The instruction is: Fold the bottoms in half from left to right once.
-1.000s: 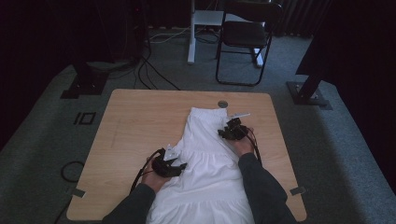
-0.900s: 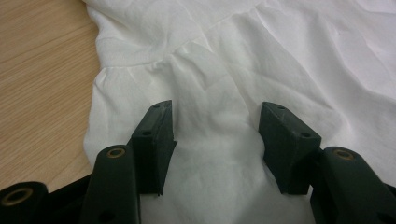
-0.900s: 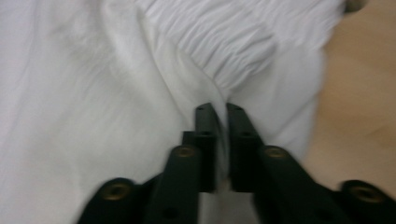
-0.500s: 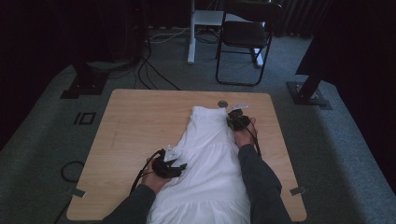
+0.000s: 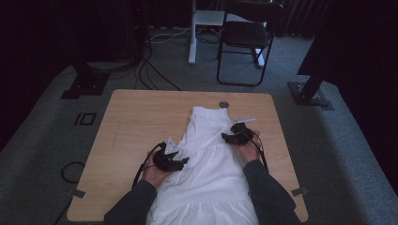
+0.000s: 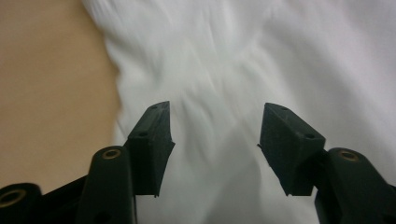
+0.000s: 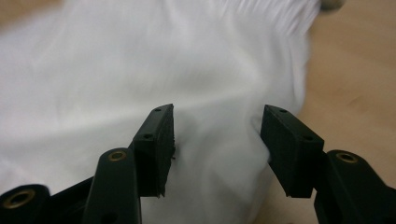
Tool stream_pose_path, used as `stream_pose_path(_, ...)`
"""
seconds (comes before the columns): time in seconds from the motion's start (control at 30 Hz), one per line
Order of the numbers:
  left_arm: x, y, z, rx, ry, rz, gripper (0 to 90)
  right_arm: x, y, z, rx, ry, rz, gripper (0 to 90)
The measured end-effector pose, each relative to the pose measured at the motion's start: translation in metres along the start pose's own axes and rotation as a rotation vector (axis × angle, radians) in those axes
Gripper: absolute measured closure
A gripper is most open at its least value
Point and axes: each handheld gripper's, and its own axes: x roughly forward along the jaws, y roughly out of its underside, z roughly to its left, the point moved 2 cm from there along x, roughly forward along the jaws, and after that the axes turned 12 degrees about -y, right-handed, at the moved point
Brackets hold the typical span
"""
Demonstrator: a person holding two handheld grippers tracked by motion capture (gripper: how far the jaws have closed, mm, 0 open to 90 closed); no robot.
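Note:
A white tiered garment (image 5: 206, 164) lies spread lengthwise on the wooden table (image 5: 136, 122), its narrow gathered end at the far side. My left gripper (image 5: 180, 161) hovers over the garment's left edge. Its jaws stand open above the cloth (image 6: 219, 70) with nothing pinched between them (image 6: 215, 133). My right gripper (image 5: 227, 137) is over the garment's right side near the gathered end. Its jaws have just been opening and stand apart (image 7: 217, 135), with white cloth (image 7: 116, 70) below them and nothing gripped.
A small round metal disc (image 5: 224, 104) sits at the table's far edge beside the garment's top. Bare wood lies to the left and right of the cloth. On the carpet beyond the table are a folding chair (image 5: 246, 37), cables (image 5: 150, 70) and stand bases (image 5: 309, 93).
My right gripper went out to the garment's far right corner, then came back toward me and let its jaws open. My left gripper has lifted slightly off the cloth.

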Motion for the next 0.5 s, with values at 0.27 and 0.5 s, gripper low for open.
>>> stream_pose_path(0.27, 0.062, -0.002, 0.016, -0.135, -0.027, 0.057, 40.3, 0.015, 0.012, 0.002, 0.029, 0.025, 0.014, 43.6)
stream_pose_path(0.5, 0.040, 0.017, 0.012, -0.106, -0.020, 0.053, 41.6, 0.007, 0.023, 0.013, 0.036, 0.015, 0.013, 43.6)
